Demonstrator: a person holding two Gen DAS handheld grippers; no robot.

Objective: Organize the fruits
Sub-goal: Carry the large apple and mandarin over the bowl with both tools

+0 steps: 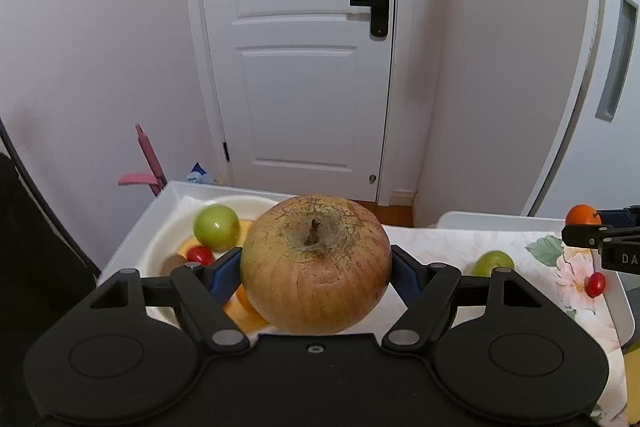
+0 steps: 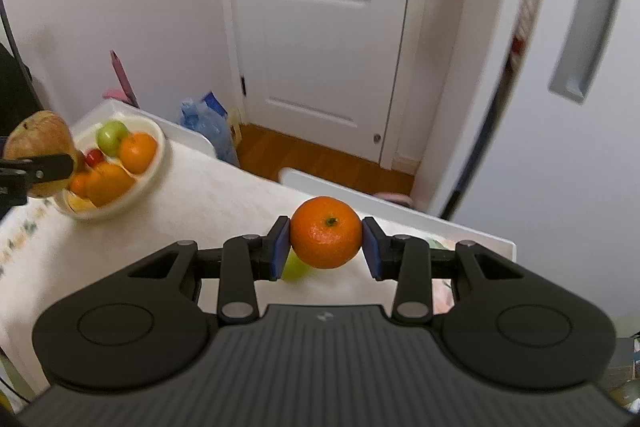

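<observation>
Between the left tool's (image 1: 316, 269) blue pads: a large russet apple (image 1: 316, 263), pinched, stem up, lifted just right of the white bowl (image 1: 160, 247) of fruit. Between the right tool's (image 2: 326, 247) pads: an orange (image 2: 326, 231), clamped above the bench (image 2: 208, 195).

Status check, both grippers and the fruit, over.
Left gripper shut on big apple, held above the bowl edge. Right gripper shut on orange, above the table. Green fruit and cherry tomato loose on cloth.
</observation>
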